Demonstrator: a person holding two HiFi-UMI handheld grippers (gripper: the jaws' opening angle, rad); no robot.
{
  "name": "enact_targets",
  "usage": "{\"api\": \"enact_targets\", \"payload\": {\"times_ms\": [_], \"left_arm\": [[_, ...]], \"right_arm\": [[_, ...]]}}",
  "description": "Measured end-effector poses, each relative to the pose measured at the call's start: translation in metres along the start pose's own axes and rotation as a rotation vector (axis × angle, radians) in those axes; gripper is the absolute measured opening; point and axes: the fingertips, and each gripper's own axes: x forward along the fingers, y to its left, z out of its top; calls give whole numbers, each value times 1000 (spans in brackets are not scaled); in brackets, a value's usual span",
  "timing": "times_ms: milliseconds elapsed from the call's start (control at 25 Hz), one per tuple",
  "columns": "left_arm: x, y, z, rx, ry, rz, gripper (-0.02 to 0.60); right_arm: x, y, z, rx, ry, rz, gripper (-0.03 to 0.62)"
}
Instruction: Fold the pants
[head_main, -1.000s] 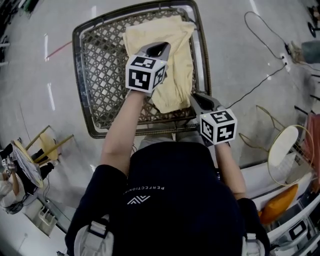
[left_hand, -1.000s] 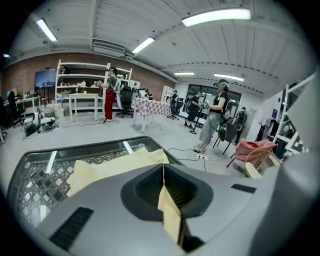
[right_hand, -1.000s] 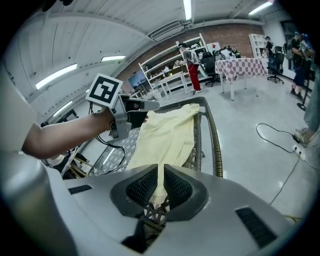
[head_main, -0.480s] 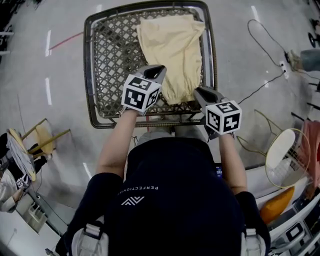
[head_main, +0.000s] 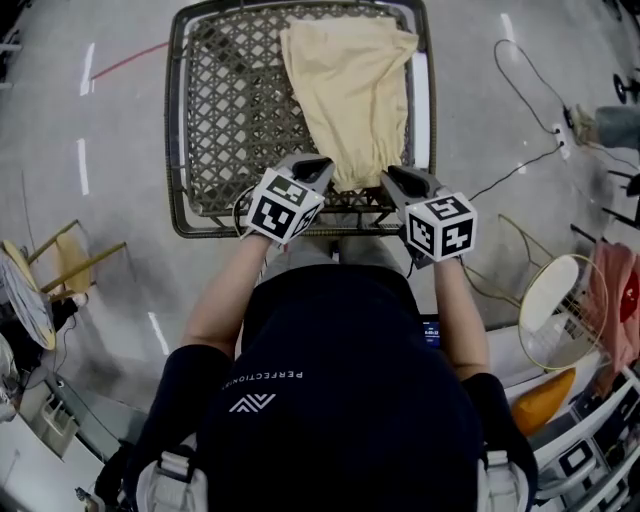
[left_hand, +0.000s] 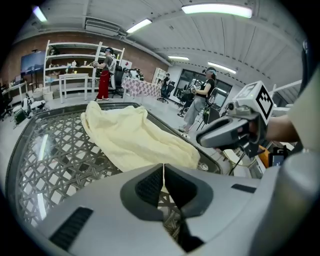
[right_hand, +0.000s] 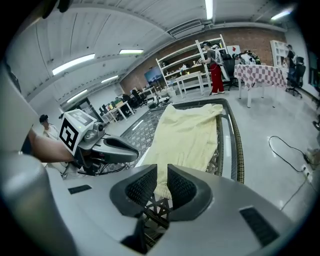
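Note:
The pale yellow pants (head_main: 350, 90) lie folded lengthwise on the right part of the lattice-topped table (head_main: 178, 120). Their near end reaches almost to the table's front edge. My left gripper (head_main: 318, 163) hovers just left of that near end, shut and holding nothing. My right gripper (head_main: 390, 176) sits just right of it over the front rim, shut, with no cloth between its pads. In the left gripper view the pants (left_hand: 135, 140) stretch away beyond the closed jaws (left_hand: 163, 167). The right gripper view shows the pants (right_hand: 187, 132) ahead of its gripper (right_hand: 161, 175).
A black cable (head_main: 520, 60) runs over the floor to the right of the table. A round white seat (head_main: 555, 300) stands at the right, a wooden chair (head_main: 70, 270) at the left. People, shelves (left_hand: 75, 65) and tables stand far back in the room.
My left gripper has drawn back from over the pants to the table's front edge. The right gripper shifted only slightly. The pants lie still on the table.

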Motion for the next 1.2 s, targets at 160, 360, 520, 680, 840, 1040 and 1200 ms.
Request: {"api": "enact_targets", "payload": {"times_ms": [160,360,520,680,840,1040,1200], "left_arm": [[4,-15,-7,35,21,-37,15],[10,-27,-14,53,44,-82,121],[11,-35,-11,100,22,-102,141],[16,-36,-11,131,31,-126,141],[23,-42,-22,156,99,-175,179],[36,-45,-39,195,196,-195,212],[45,-42,-41,231,248,-175,212]], "right_arm": [[7,6,-3,-44,29,21,86],[12,9,-11,-170,76,28,144],[15,9,-17,-261,117,55,146],[20,1,-31,-389,204,68,154],[25,-1,-40,-445,258,119,172],[33,-9,-54,-473,325,143,178],[38,-13,-56,-505,352,163,179]]}}
